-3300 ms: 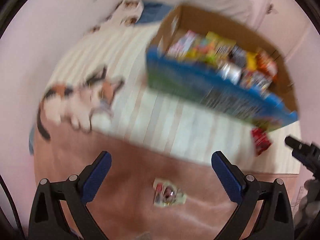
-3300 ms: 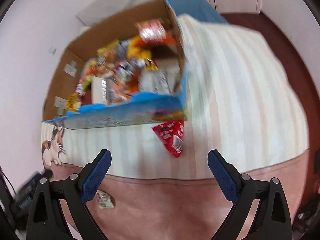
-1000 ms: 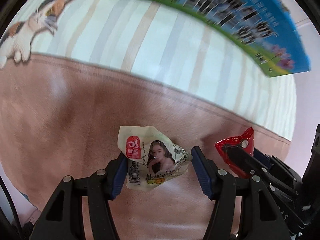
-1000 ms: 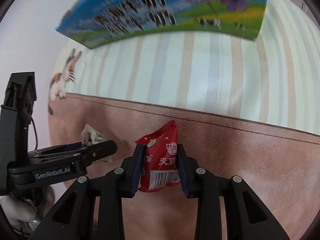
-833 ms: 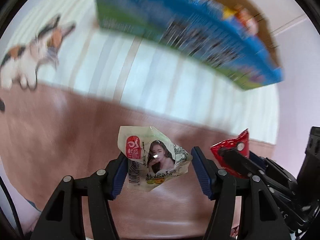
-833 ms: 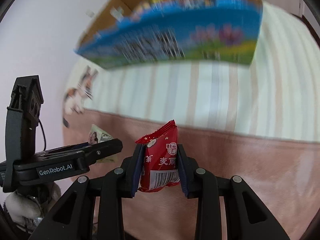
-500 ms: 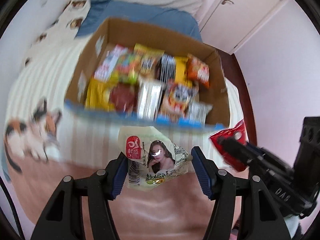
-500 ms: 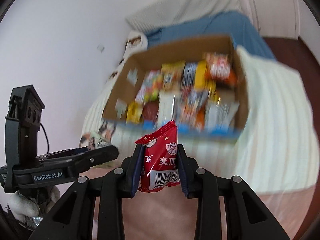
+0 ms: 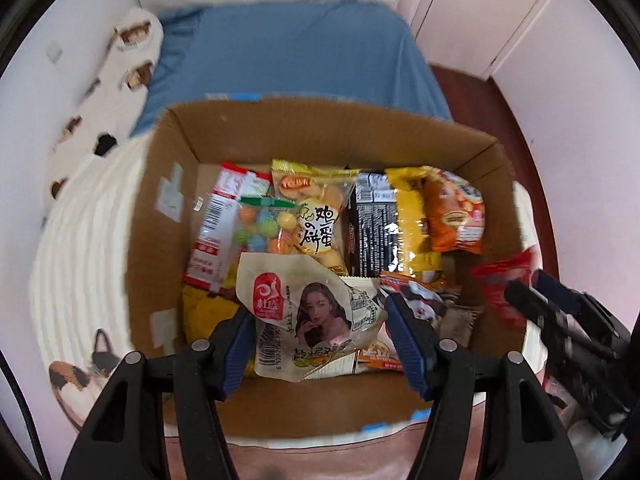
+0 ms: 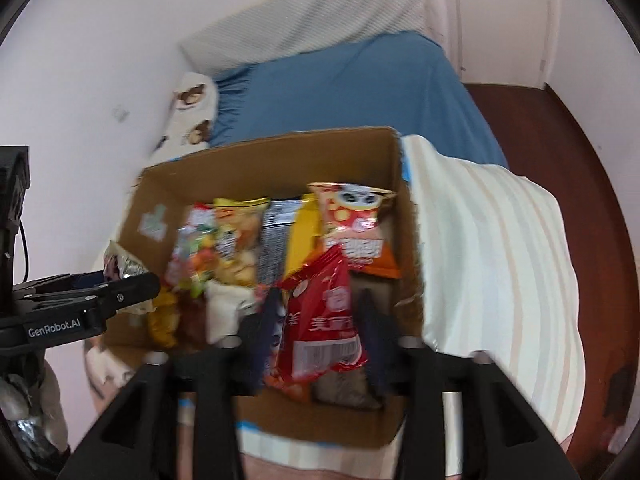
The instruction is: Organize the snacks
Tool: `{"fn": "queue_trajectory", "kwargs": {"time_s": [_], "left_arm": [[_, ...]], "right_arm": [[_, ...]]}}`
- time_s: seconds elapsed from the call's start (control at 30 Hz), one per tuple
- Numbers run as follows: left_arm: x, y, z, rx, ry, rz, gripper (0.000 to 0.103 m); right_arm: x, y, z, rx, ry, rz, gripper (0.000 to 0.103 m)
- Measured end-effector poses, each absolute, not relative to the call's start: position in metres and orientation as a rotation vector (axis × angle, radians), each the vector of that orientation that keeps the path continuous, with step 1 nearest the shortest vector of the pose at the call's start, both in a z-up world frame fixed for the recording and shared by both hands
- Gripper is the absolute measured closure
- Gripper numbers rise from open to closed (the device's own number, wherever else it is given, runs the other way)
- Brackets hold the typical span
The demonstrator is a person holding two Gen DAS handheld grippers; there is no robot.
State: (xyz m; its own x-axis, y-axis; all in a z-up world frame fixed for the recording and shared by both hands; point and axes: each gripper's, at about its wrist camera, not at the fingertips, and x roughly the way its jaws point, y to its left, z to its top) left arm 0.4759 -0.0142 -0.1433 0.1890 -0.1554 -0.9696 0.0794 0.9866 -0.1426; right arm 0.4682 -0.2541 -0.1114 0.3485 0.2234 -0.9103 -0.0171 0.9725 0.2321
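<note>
My left gripper (image 9: 320, 332) is shut on a cream snack packet (image 9: 308, 312) with a woman's face, held over the near left part of the cardboard box (image 9: 320, 136). My right gripper (image 10: 320, 332) is shut on a red snack packet (image 10: 320, 312), held over the near right part of the box (image 10: 272, 156). The box is full of several snack bags. The right gripper and its red packet (image 9: 500, 280) show at the right of the left wrist view. The left gripper (image 10: 116, 292) shows at the left of the right wrist view.
The box sits on a striped cream blanket (image 10: 500, 260) on a bed with a blue sheet (image 9: 296, 60). A bear-print pillow (image 9: 120, 64) lies at the left by the wall. Dark wood floor (image 10: 580, 152) runs along the right.
Both grippers have lifted from the pink blanket with their packets and moved forward. They now hang over the open box, looking down into it.
</note>
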Motion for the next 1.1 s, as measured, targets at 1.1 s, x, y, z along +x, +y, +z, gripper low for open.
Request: {"fn": "queue_trajectory", "kwargs": {"time_s": [1.1], "left_arm": [[0.379,-0.004,-0.081,0.011,1.17,-0.087,0.003]], "right_arm": [[0.393,-0.236,-0.073,0.129,1.178,0.073,0.0]]}}
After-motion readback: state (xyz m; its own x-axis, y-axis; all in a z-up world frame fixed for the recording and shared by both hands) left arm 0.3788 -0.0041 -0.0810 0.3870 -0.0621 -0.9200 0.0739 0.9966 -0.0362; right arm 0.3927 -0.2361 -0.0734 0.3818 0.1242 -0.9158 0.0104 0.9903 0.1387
